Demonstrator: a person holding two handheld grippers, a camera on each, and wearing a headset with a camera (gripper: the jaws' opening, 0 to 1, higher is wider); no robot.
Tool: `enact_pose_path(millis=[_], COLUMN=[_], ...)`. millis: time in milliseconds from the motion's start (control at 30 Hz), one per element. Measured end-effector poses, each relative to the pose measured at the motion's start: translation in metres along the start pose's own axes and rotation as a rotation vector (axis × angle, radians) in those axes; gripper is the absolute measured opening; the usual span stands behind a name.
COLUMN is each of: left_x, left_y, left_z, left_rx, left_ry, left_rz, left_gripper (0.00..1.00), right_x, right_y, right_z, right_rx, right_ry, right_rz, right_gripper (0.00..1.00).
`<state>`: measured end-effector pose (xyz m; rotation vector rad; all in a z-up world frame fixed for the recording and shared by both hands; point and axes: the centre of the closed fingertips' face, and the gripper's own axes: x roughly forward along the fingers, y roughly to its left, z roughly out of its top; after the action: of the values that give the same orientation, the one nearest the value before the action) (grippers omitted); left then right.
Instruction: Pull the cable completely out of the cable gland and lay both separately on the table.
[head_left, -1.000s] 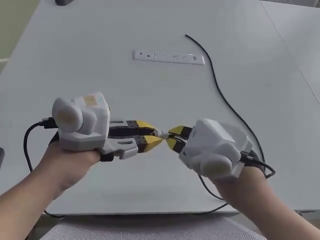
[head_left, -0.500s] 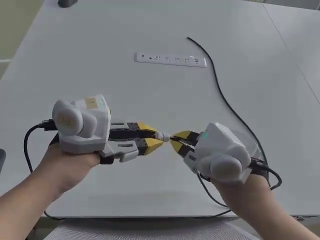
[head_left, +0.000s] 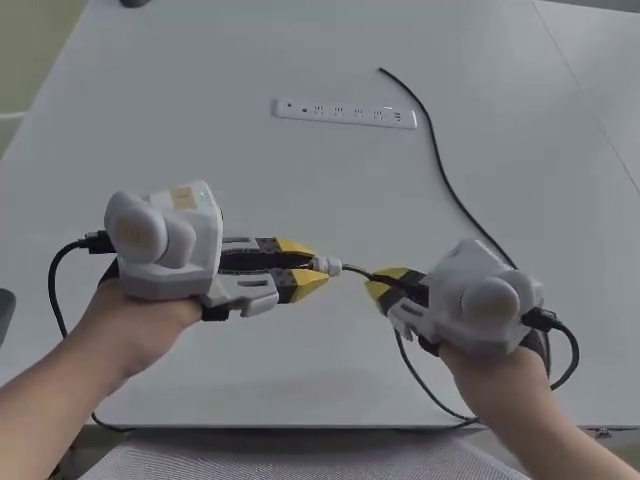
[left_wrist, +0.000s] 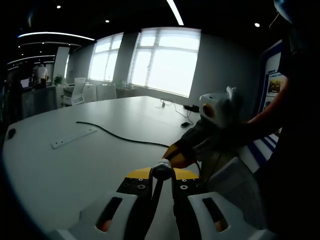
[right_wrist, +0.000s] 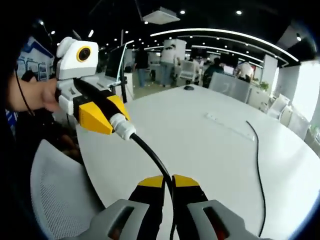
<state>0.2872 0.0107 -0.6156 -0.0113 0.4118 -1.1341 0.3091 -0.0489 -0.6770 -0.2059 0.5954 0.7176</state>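
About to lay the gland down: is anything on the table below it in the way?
Nothing visible. The table below the cable gland is bare; the power strip and a black lead lie farther back.

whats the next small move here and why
Probably pull the right gripper straight away from the left gripper. The left is shut on the white cable gland, the right on the black cable, which runs into the gland, so they are not yet apart.
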Motion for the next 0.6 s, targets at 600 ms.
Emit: enact_pose_path(millis=[600], left_x=[-0.002], left_y=[0.001], left_z=[0.002], left_rx=[0.003], left_ry=[-0.011], left_rz=[0.009], left_gripper=[0.15], right_x=[0.004], right_y=[-0.03], right_z=[-0.048], right_rx=[0.403], right_ry=[0.032], right_rz=[-0.036], right_gripper=[0.0])
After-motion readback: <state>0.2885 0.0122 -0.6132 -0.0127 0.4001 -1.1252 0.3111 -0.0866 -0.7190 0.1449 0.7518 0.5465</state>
